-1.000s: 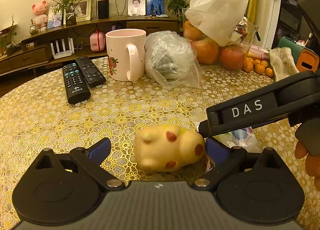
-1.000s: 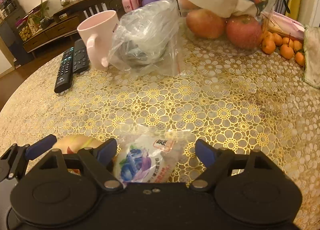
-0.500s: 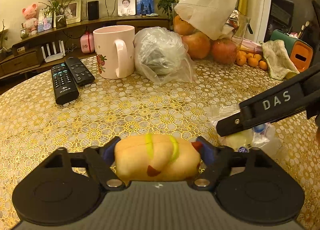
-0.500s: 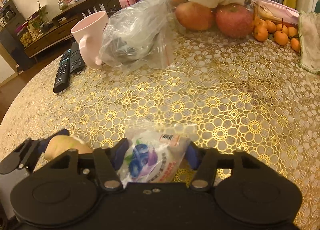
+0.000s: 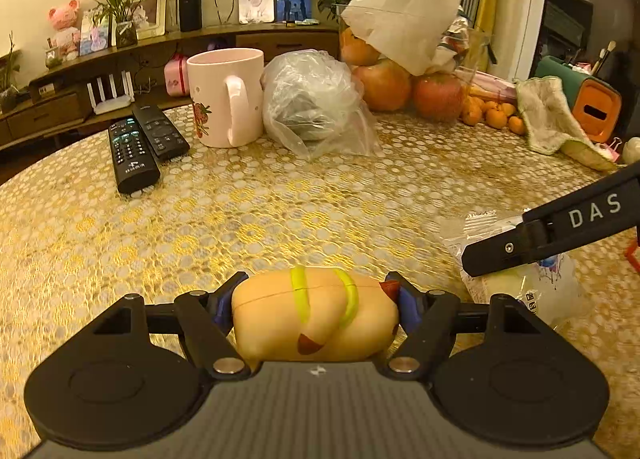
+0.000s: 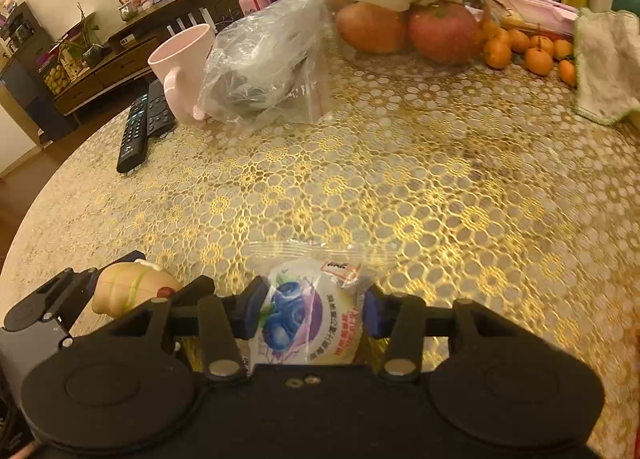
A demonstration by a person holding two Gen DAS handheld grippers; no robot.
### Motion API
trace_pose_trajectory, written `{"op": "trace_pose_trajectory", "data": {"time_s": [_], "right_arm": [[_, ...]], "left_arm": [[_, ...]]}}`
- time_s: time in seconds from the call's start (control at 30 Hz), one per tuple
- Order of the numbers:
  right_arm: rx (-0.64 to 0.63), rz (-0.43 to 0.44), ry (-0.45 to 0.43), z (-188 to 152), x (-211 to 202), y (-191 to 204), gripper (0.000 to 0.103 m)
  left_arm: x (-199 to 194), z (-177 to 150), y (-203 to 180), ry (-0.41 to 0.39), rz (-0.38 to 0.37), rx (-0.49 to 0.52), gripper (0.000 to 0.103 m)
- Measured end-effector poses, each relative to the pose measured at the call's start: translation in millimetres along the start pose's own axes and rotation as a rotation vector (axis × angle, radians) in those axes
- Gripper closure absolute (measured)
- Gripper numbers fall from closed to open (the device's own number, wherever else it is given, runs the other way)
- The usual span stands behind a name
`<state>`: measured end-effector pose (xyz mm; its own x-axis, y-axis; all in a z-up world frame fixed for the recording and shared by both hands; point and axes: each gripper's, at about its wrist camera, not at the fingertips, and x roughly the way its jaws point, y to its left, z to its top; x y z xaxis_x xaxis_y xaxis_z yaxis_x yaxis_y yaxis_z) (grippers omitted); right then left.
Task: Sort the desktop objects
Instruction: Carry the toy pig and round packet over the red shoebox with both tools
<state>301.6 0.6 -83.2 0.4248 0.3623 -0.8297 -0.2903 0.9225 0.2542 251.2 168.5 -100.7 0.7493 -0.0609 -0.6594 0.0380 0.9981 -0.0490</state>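
My left gripper [image 5: 316,305] is shut on a soft yellow toy [image 5: 316,319] with green stripes and red spots, held just above the gold lace tablecloth [image 5: 280,211]. The toy also shows in the right wrist view [image 6: 132,291] at lower left. My right gripper [image 6: 306,309] is shut on a clear snack packet with a blueberry print [image 6: 310,315]. In the left wrist view the packet [image 5: 532,287] and the right gripper's finger [image 5: 560,227] are at the right.
At the back stand a pink mug [image 5: 226,97], two black remotes [image 5: 140,143], a crumpled clear bag [image 5: 316,103], a glass bowl of apples [image 5: 408,83], small oranges [image 5: 492,117], a cloth [image 5: 556,123] and a green-orange box [image 5: 588,103].
Both grippers have closed, the left on the toy and the right on the packet. Both have lifted and drawn back a little from the table's middle.
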Motion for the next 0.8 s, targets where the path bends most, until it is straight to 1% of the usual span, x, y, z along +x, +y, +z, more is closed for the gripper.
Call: {"op": "trace_pose_trajectory", "data": {"time_s": [0.2, 0.53, 0.8], "right_arm": [[0.002, 0.017, -0.019, -15, -39, -9, 0.057], [0.017, 0.018, -0.052, -47, -101, -29, 0.057], [0.035, 0.027, -0.092, -72, -148, -48, 0.057]], "left_arm": [[-33, 0, -25, -0.008, -0.033, 0.009, 0.029], [-90, 1, -76, -0.033, -0.077, 0.028, 0.029], [-128, -6, -112, -0.043, -0.103, 0.031, 0.029]]}}
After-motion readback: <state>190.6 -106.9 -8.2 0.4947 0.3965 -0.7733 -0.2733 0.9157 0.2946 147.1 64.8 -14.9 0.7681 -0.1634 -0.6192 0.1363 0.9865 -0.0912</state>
